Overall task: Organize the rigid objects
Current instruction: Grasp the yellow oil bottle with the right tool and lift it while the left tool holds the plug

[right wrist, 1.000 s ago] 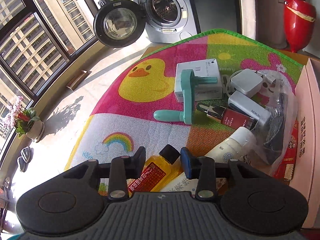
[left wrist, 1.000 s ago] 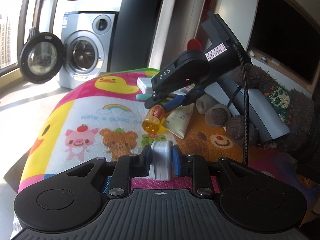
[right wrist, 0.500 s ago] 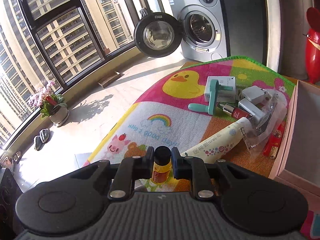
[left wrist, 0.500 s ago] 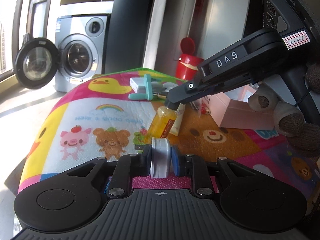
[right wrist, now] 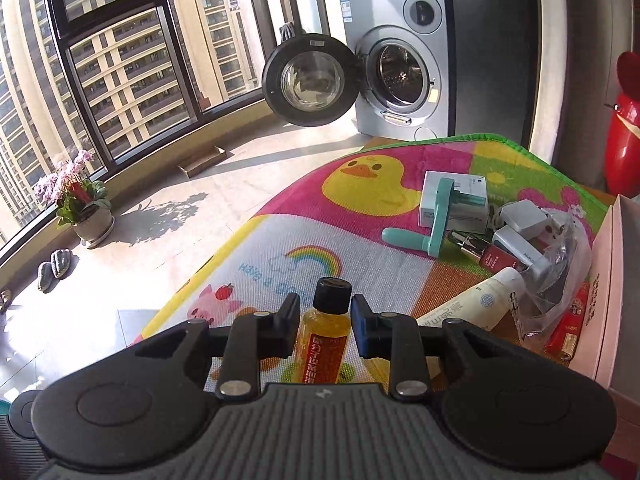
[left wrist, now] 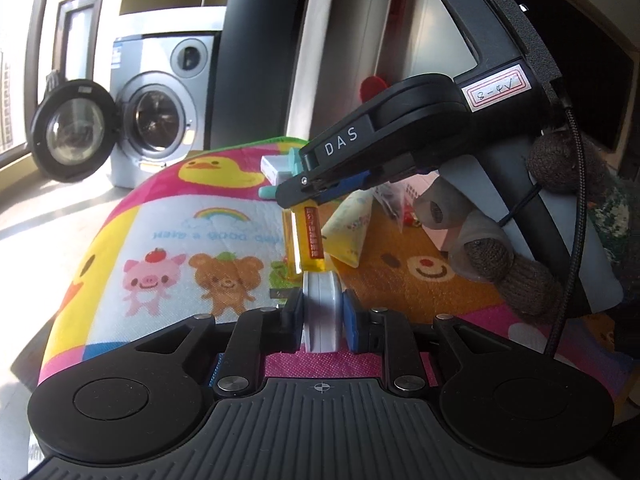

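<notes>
My right gripper (right wrist: 325, 322) is shut on a small yellow bottle (right wrist: 323, 340) with a black cap and holds it upright above the cartoon mat (right wrist: 280, 256). In the left wrist view the same bottle (left wrist: 308, 240) hangs from the right gripper (left wrist: 304, 196). My left gripper (left wrist: 322, 320) is shut on a small grey-white case (left wrist: 322, 312) low over the mat (left wrist: 160, 248). A teal handle (right wrist: 436, 220), a white box (right wrist: 454, 200), chargers (right wrist: 520, 216), a red bottle (right wrist: 496, 256) and a white tube (right wrist: 476, 304) lie on the mat.
A pink open box (right wrist: 608, 280) stands at the mat's right edge. A clear plastic bag (right wrist: 560, 264) lies against it. A washing machine (right wrist: 400, 64) with its door open stands behind. A red bin (right wrist: 624, 120) is at far right. A flower pot (right wrist: 92, 220) stands by the window.
My right gripper closed on the yellow bottle, lifted it off the mat and brought it upright. The left gripper kept hold of the grey-white case.
</notes>
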{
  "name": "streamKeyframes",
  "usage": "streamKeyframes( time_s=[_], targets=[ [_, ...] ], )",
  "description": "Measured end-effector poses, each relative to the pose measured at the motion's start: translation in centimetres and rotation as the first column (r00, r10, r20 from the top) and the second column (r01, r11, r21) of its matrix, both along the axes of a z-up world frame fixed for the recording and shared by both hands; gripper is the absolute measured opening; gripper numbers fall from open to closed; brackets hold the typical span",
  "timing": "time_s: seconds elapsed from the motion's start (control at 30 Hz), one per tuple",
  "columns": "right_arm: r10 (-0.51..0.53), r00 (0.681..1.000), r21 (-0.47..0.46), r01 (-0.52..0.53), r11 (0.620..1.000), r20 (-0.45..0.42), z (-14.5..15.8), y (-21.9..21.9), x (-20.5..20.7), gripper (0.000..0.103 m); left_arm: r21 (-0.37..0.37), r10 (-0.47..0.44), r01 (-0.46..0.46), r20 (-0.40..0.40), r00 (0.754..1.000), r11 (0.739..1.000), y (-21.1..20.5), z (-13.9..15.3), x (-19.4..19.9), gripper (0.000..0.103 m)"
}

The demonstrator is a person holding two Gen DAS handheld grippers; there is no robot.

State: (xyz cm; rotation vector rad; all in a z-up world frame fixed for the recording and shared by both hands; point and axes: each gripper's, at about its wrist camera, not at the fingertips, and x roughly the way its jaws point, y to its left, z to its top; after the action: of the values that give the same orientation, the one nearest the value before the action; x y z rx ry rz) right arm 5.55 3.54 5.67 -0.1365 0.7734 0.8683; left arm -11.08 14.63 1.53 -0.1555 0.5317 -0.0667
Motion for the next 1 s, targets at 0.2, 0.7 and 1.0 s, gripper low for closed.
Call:
streamKeyframes(
  time_s=[0.2,0.7,1.0],
  targets=[
    [0.036,0.998,0.004,-0.036,0.999,0.046,1.6,-0.9,-0.9,0.003,-0.022,-0.001,0.001,0.000,1.000,1.000,0.7,-0.2,0.1,0.024],
    [-0.095,0.964,-0.085,0.077,0.993,-0.246,-2.5,3.7,7.8,0.034,0.011,0.003,-0.003,-0.014,1.000,1.000,-0.3,0.0,0.4,0.024],
    [-0.001,0.998,-0.104,-0.005,0.995,-0.055,-0.3,1.2,2.9,0.020,-0.022,0.001,-0.001,0.000,1.000,1.000,0.3,-0.2,0.3,0.024]
  ],
)
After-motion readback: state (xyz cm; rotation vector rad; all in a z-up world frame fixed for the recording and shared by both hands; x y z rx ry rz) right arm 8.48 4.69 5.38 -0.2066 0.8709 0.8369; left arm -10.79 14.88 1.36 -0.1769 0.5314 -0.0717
